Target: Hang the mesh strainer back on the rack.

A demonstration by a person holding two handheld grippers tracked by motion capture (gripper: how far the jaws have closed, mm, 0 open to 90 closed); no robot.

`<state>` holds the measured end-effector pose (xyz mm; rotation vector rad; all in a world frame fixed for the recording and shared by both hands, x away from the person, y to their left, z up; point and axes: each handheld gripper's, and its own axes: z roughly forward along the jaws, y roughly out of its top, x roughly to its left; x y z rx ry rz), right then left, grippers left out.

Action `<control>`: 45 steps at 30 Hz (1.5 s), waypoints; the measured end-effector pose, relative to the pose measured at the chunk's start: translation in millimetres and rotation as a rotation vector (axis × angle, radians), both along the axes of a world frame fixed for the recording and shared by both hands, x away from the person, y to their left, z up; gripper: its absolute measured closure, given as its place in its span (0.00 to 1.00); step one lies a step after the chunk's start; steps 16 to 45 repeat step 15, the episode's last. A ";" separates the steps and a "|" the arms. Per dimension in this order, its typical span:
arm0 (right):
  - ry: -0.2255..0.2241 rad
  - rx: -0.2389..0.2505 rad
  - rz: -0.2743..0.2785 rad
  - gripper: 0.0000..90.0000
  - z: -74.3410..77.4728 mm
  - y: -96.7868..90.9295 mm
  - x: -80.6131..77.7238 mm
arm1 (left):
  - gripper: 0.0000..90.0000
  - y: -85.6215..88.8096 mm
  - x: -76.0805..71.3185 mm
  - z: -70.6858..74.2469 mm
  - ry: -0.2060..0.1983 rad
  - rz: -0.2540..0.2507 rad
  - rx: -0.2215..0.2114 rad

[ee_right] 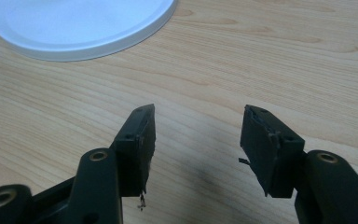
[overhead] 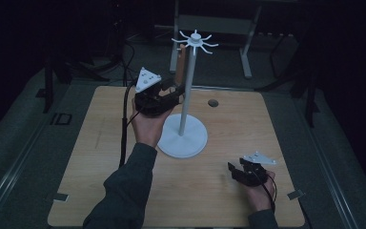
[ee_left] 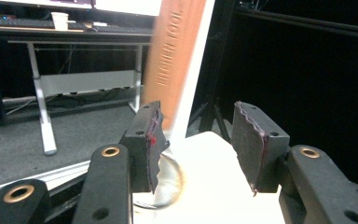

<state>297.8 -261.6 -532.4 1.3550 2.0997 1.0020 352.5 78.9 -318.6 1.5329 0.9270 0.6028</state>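
A white stand rises from a round base [overhead: 182,138] at the table's middle, with a thin pole [overhead: 187,90] and a ring of hooks [overhead: 195,40] on top. A brown flat strap [overhead: 181,64] with embossed lettering hangs from one hook beside the pole. My left gripper [overhead: 177,90] is held up just left of the pole, below the strap, open. In the left gripper view the strap [ee_left: 175,56] and pole [ee_left: 198,70] stand just beyond the open, empty jaws [ee_left: 198,144]. My right gripper [overhead: 232,169] rests low at the front right, open over bare wood [ee_right: 198,144], the base [ee_right: 79,28] ahead of it.
The wooden table [overhead: 100,157] has a small dark hole [overhead: 213,102] behind the stand on the right. A white-legged desk frame [overhead: 219,26] stands on the dark floor beyond the far edge; a keyboard and a cup [ee_left: 60,21] sit on it.
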 end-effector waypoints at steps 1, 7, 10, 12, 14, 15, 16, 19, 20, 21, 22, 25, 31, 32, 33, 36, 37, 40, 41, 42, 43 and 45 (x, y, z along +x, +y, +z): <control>-0.001 -0.001 -0.001 0.50 -0.1 -0.1 0.1 | 0.57 0.0 -0.4 -0.1 -0.001 0.001 0.004; -0.005 -0.025 -0.003 0.49 -1.1 -0.2 0.3 | 0.55 2.8 -4.0 -3.1 0.000 0.010 0.015; -0.003 -0.026 -0.007 0.49 -2.0 -0.7 0.7 | 0.55 4.2 -4.7 -5.1 0.012 0.009 0.036; 0.000 -0.029 -0.010 0.49 -3.0 -1.7 1.3 | 0.55 4.2 -5.6 -6.2 0.013 0.008 0.052; 0.006 -0.035 -0.016 0.49 -4.4 -2.6 2.1 | 0.54 4.2 -6.7 -6.7 0.013 0.002 0.067; 0.008 -0.038 -0.019 0.49 -5.7 -3.3 2.8 | 0.54 3.9 -7.5 -6.9 0.013 -0.001 0.075; 0.008 -0.038 -0.019 0.49 -5.7 -3.3 2.8 | 0.54 3.9 -7.5 -6.9 0.013 -0.001 0.075; 0.008 -0.038 -0.019 0.49 -5.7 -3.3 2.8 | 0.54 3.9 -7.5 -6.9 0.013 -0.001 0.075; 0.008 -0.038 -0.019 0.49 -5.7 -3.3 2.8 | 0.54 3.9 -7.5 -6.9 0.013 -0.001 0.075; 0.008 -0.038 -0.019 0.49 -5.7 -3.3 2.8 | 0.54 3.9 -7.5 -6.9 0.013 -0.001 0.075; 0.008 -0.038 -0.019 0.49 -5.7 -3.3 2.8 | 0.54 3.9 -7.5 -6.9 0.013 -0.001 0.075; 0.008 -0.038 -0.019 0.49 -5.7 -3.3 2.8 | 0.54 3.9 -7.5 -6.9 0.013 -0.001 0.075; 0.008 -0.038 -0.019 0.49 -5.7 -3.3 2.8 | 0.54 3.9 -7.5 -6.9 0.013 -0.001 0.075; 0.008 -0.038 -0.019 0.49 -5.7 -3.3 2.8 | 0.54 3.9 -7.5 -6.9 0.013 -0.001 0.075; 0.008 -0.038 -0.019 0.49 -5.7 -3.3 2.8 | 0.54 3.9 -7.5 -6.9 0.013 -0.001 0.075; 0.008 -0.038 -0.019 0.49 -5.7 -3.3 2.8 | 0.54 3.9 -7.5 -6.9 0.013 -0.001 0.075; 0.008 -0.038 -0.019 0.49 -5.7 -3.3 2.8 | 0.54 3.9 -7.5 -6.9 0.013 -0.001 0.075; 0.008 -0.038 -0.019 0.49 -5.7 -3.3 2.8 | 0.54 3.9 -7.5 -6.9 0.013 -0.001 0.075; 0.008 -0.038 -0.019 0.49 -5.7 -3.3 2.8 | 0.54 3.9 -7.5 -6.9 0.013 -0.001 0.075; 0.008 -0.038 -0.019 0.49 -5.7 -3.3 2.8 | 0.54 3.9 -7.5 -6.9 0.013 -0.001 0.075; 0.008 -0.038 -0.019 0.49 -5.7 -3.3 2.8 | 0.54 3.9 -7.5 -6.9 0.013 -0.001 0.075; 0.008 -0.038 -0.019 0.49 -5.7 -3.3 2.8 | 0.54 3.9 -7.5 -6.9 0.013 -0.001 0.075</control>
